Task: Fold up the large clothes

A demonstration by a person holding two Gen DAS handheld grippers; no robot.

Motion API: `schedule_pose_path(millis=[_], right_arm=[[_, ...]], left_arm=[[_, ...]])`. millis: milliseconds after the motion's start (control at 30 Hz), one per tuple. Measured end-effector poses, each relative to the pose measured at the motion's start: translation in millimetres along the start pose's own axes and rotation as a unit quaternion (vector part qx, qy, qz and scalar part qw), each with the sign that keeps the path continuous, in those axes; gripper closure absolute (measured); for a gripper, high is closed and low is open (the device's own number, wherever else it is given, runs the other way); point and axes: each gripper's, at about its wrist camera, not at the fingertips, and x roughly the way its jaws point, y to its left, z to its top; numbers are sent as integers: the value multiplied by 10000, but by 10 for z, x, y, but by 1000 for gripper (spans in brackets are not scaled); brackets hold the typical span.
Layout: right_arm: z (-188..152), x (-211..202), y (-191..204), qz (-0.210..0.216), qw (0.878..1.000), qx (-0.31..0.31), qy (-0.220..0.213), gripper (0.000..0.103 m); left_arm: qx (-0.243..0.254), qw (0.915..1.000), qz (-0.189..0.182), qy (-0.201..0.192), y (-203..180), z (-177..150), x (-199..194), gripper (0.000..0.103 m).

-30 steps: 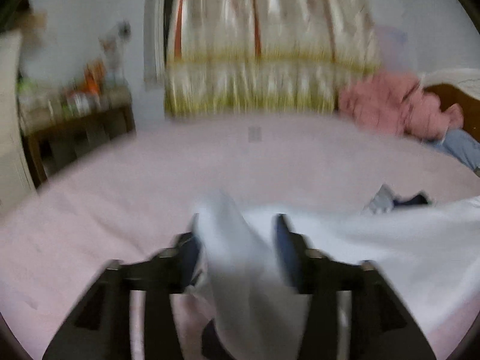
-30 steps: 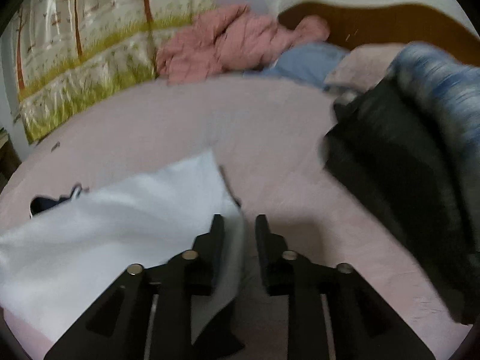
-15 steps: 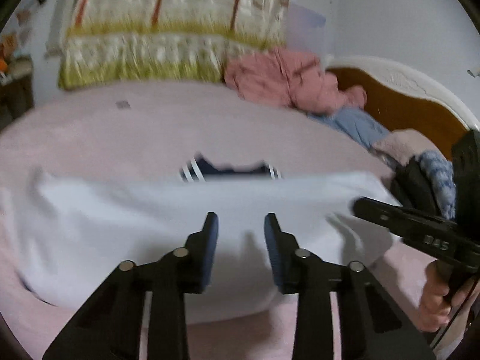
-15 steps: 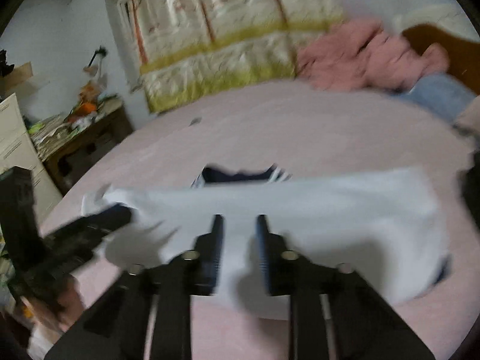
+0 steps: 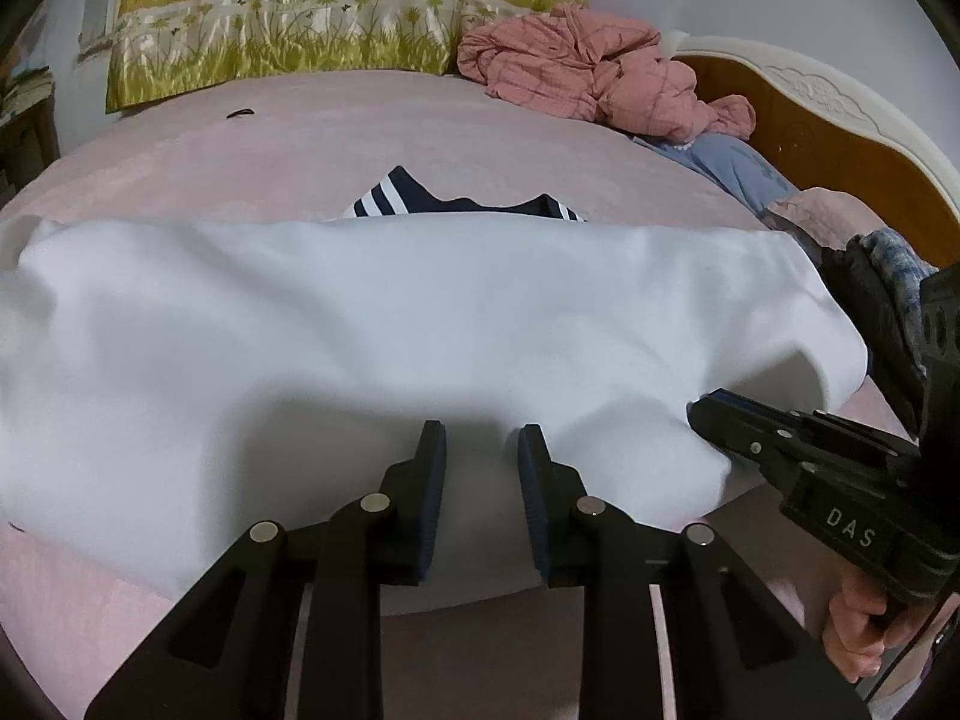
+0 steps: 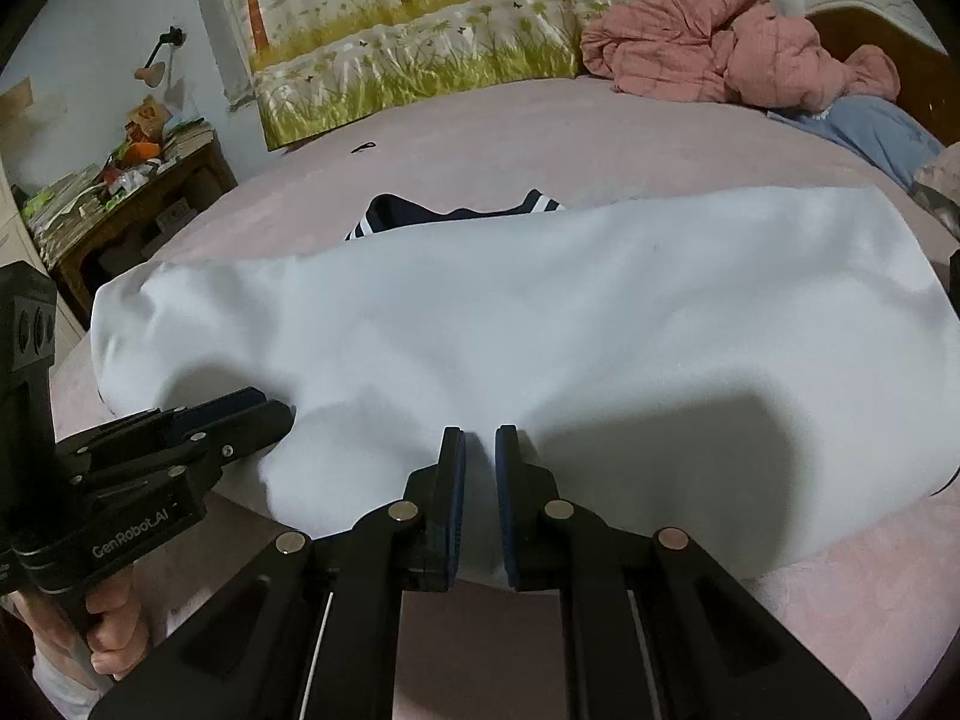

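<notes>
Both your grippers have swung round to face the long near edge of the white garment (image 5: 420, 324), which now lies spread across the pink bed (image 5: 300, 132) as a wide folded band. A second ago you had cloth hanging between the jaws of each tool, one at each end of the piece; now neither has any. The navy striped collar (image 5: 420, 204) peeks out beyond the far edge, so the fold you carried over is laid down and covers most of what is beneath it.

Your left gripper (image 5: 477, 468) has just been closing its jaws; they stand at a narrow gap with nothing between them, the tips over the near hem but gripping no cloth. Your right gripper (image 6: 478, 468) has narrowed too and is nearly shut, also empty, its tips over the same hem. From the left wrist view you can see that right gripper (image 5: 705, 411) coming in at the right, its tip against the cloth edge; I cannot tell if it pinches anything there.

In my judgement, one fold is finished and released. The band is still long, so you probably need new grips for the next fold.
</notes>
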Motion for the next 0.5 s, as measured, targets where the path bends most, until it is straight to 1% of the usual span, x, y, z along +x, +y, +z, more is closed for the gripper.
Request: schedule_pose_path(millis=[100, 200, 267, 367, 500], right_arm=[[99, 97, -116, 159, 9996, 206, 67, 91], [134, 142, -133, 209, 9994, 280, 14, 91], [111, 114, -104, 189, 9995, 253, -84, 91], [49, 18, -81, 164, 9992, 225, -283, 91], [0, -108, -182, 350, 9973, 463, -443, 91]], left_arm=[[88, 9999, 70, -16, -4, 71, 95, 79], [27, 10000, -19, -45, 46, 109, 118, 79], [-51, 9999, -97, -91, 87, 102, 89, 80], [-13, 9998, -24, -196, 73, 77, 29, 81], [-28, 9995, -45, -300, 84, 75, -30, 81]])
